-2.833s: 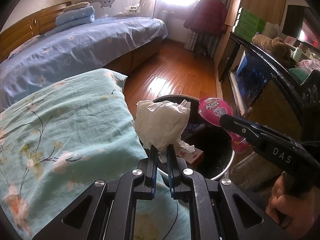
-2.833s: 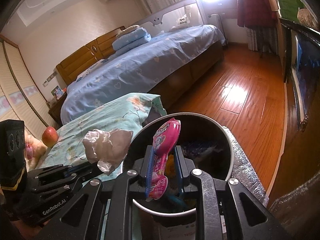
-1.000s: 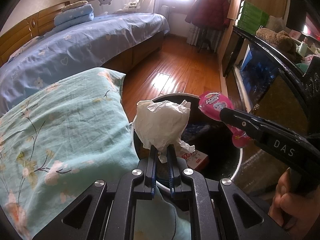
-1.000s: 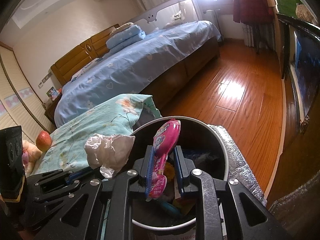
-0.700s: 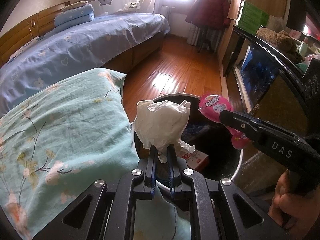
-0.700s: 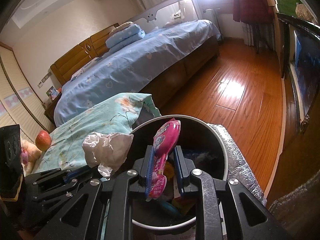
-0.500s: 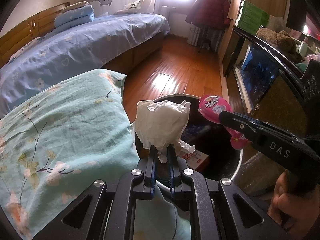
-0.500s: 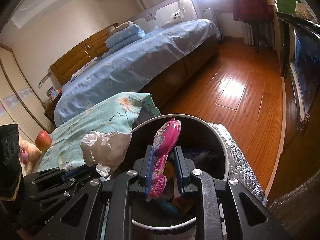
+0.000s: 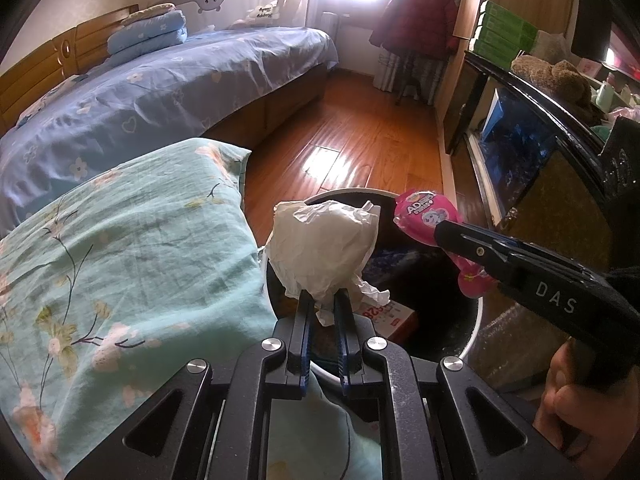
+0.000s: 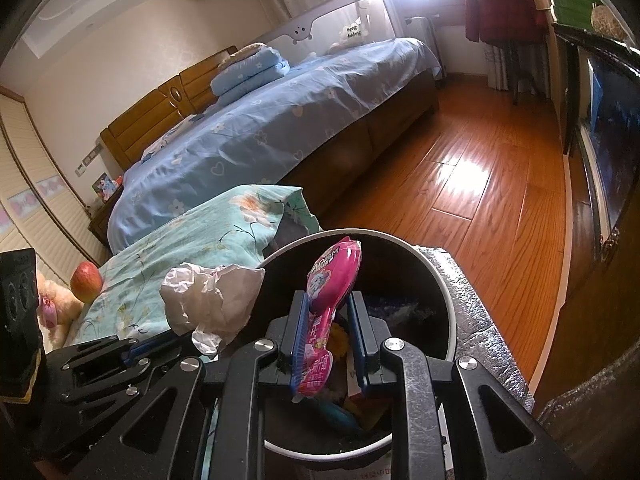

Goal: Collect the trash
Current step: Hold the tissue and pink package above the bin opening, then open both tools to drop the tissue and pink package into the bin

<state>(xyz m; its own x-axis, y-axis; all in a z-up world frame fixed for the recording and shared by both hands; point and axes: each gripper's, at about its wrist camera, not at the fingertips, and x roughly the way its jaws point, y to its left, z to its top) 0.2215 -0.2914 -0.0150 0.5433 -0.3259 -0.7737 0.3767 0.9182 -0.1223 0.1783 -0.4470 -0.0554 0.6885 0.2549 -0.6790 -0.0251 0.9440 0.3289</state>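
The left gripper (image 9: pixel 322 306) is closed tight on a crumpled white tissue (image 9: pixel 322 250); the paper ball sticks up past the tips, and a small tail of it hangs down between the two blades; in the right wrist view the same tissue (image 10: pixel 212 300) sits at about 9 o'clock from the bin's middle, right over the near rim and not well inside. The right gripper (image 10: pixel 328 334) is closed on a pink wrapper (image 10: pixel 330 312); the wrapper stands up between the blades and leans toward 1 o'clock; it hangs over the open mouth of the trash bin (image 10: pixel 442 292). In the left wrist view the pink wrapper (image 9: pixel 428 220) is at 2 o'clock from the tissue, and the bin (image 9: pixel 478 322) is below both, with a red and white box and other trash already inside.

The step now looks like the drop; both pieces are held above the bin and not yet let go. To do it well, I think the tissue hand should slide a bit more toward the middle of the bin first, because it is close to the edge and beside the green flowered bedding (image 9: pixel 120 260); light paper can drift and land on the cloth. Then open each claw wide, so the paper tail does not stick to a blade; a small shake may help; the wrapper is already well placed and should fall straight in.
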